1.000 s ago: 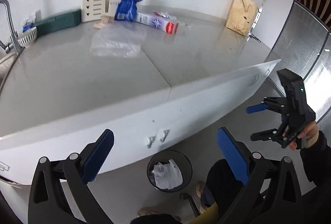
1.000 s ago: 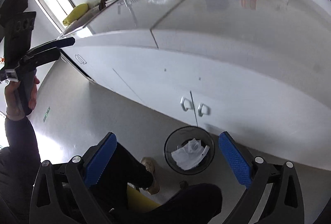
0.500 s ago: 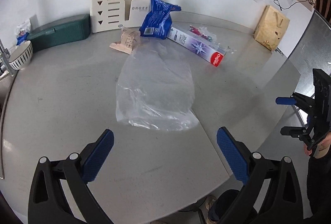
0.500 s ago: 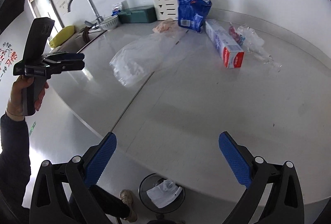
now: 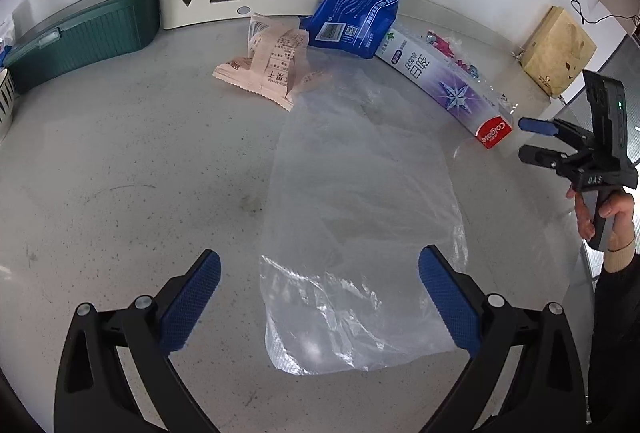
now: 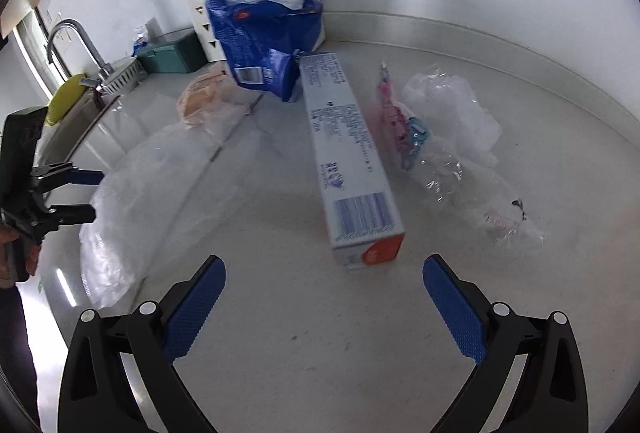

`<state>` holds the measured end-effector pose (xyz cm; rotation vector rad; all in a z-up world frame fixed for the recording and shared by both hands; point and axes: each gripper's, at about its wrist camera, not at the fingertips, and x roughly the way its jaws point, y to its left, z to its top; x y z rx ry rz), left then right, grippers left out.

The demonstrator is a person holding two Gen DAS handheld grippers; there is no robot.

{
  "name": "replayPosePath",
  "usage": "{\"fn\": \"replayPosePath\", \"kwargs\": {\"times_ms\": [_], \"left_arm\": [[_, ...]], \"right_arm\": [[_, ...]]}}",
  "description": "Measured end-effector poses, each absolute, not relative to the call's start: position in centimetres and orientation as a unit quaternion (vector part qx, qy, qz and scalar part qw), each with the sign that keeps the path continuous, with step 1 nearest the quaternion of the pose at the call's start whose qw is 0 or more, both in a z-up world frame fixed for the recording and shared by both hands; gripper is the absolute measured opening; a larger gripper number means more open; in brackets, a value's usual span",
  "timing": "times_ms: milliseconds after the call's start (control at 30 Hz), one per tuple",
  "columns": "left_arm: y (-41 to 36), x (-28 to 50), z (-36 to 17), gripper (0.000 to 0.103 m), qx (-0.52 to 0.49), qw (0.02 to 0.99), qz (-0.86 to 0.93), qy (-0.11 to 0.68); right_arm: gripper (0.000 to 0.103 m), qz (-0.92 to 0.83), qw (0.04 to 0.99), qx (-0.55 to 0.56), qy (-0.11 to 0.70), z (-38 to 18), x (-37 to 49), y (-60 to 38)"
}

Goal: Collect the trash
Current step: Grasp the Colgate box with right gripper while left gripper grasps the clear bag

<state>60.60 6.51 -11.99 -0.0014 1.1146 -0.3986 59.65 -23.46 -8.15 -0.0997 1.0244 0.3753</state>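
Both spread wide, empty: left gripper (image 5: 318,297) poised over near end of clear crumpled plastic bag (image 5: 360,217), right gripper (image 6: 324,303) near white toothpaste box (image 6: 348,161); approach step, next prob. lower & pinch.

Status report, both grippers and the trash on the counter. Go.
Left hand-held gripper open over clear plastic bag. Right hand-held gripper open, short of toothpaste box. Nothing held. Nothing blocking either.

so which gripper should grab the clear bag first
Left, probably. The left gripper is open with the clear bag lying right between its fingers. The right gripper is open too, but it faces the toothpaste box, with the bag off to its side.
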Motion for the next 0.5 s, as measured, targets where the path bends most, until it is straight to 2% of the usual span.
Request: {"fn": "replayPosePath", "kwargs": {"times_ms": [200, 333, 400, 467, 500], "left_arm": [[5.3, 61.1, -12.3, 0.073, 0.004, 0.815, -0.215, 0.538], [4.8, 61.0, -12.5, 0.037, -0.001, 0.808, -0.225, 0.545], [4.8, 60.8, -12.5, 0.028, 0.002, 0.81, -0.221, 0.543], [4.8, 60.4, -12.6, 0.017, 0.0, 0.809, -0.227, 0.542], [5.1, 60.2, -12.5, 0.014, -0.008, 0.809, -0.232, 0.541]], "right_arm": [[0.1, 0.171, 0.853, -0.055, 0.49, -8.9, 62.1, -23.6], [0.099, 0.168, 0.855, -0.062, 0.487, -9.0, 62.9, -23.1], [0.092, 0.171, 0.857, -0.065, 0.482, -8.9, 63.0, -22.7], [0.066, 0.171, 0.852, -0.06, 0.49, -9.1, 63.3, -22.5], [0.064, 0.17, 0.85, -0.058, 0.496, -9.2, 63.4, -22.5]]}}
